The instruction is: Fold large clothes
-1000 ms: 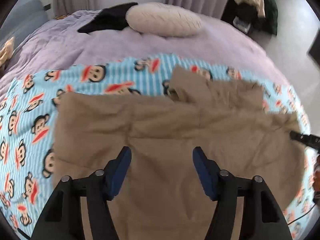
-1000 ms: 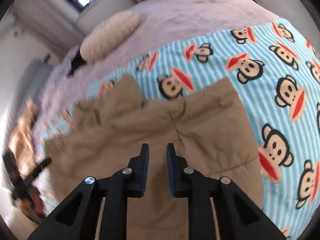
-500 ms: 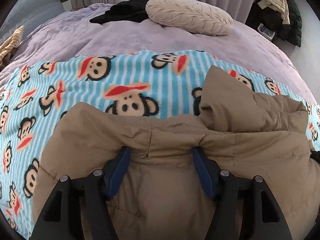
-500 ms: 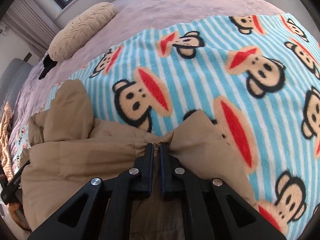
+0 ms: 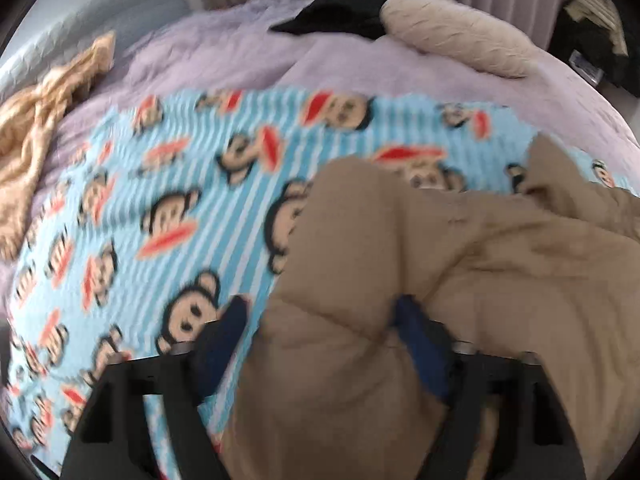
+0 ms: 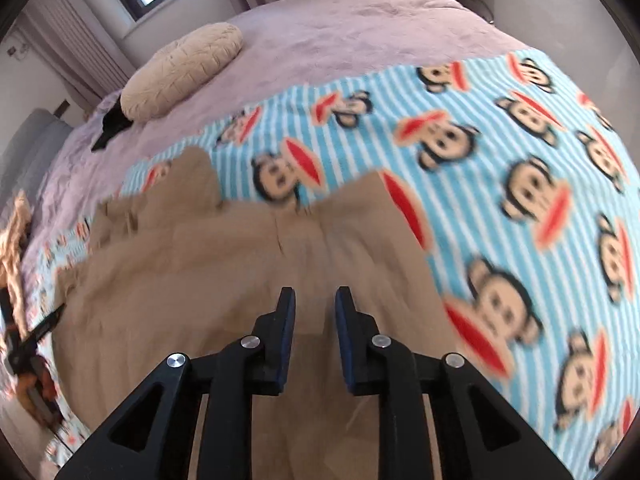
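Note:
A tan padded jacket [image 5: 460, 280] lies folded on a blue striped monkey-print blanket [image 5: 168, 208]. My left gripper [image 5: 320, 328] is open, its jaws wide apart, and a bulging corner of the jacket sits between them. In the right wrist view the jacket [image 6: 240, 264] spreads ahead and to the left on the blanket [image 6: 500, 160]. My right gripper [image 6: 315, 300] is open with a small gap, hovering over the jacket and holding nothing.
The blanket lies on a lilac bedspread [image 5: 360, 64]. A cream pillow [image 5: 452, 32] and a black garment [image 5: 340, 12] lie at the far side. A golden cloth [image 5: 36, 120] lies at the left. The pillow also shows in the right wrist view [image 6: 180, 72].
My right gripper was shut on the jacket's edge and has let go and pulled back. My left gripper has shifted left, with the jacket's corner bunched between its open jaws.

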